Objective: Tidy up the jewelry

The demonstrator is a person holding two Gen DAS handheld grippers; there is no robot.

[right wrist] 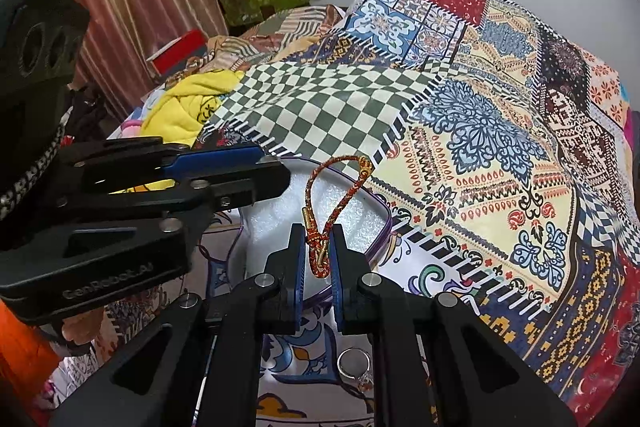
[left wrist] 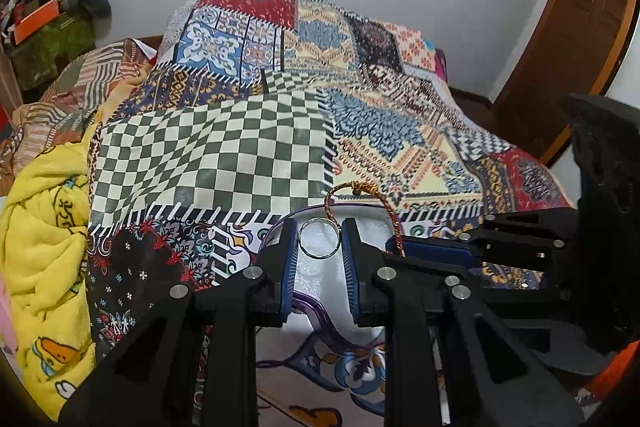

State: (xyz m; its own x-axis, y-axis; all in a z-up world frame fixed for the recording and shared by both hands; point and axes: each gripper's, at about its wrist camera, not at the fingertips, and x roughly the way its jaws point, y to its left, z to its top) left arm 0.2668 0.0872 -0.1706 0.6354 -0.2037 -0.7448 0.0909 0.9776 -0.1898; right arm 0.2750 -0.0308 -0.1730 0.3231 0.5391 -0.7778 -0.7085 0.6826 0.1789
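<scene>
**Both grippers loaded over the tray, and the drop is the risky part**

Here we are above the bed, and both tools carry something. The left gripper [left wrist: 319, 239] has its two blue pads closed against the sides of a thin silver ring [left wrist: 319, 238], pinched edge to edge and held over the white padded inside of the clear tray [left wrist: 280, 227]. Just beside it on the right, the right gripper [right wrist: 318, 251] is clamped on the knotted end of a red-and-gold braided cord bracelet [right wrist: 332, 195], whose loop stands up above the tray's foam.

The tray sits on the patchwork bedspread [right wrist: 480, 155], a soft surface that looks uneven. A second ring [right wrist: 354, 363], with what looks like a stone setting, lies on the cloth nearer the camera, outside the tray, not yet picked up.

Now the dangers. That hoop is held only at two thin spots, so a slight twist could let it slip out and roll into the busy pattern, where it would be hard to find. The grippers are close together, and the cord loop could snag the left one's fingers. Pressing on the tray could tip it on the bedding.
</scene>
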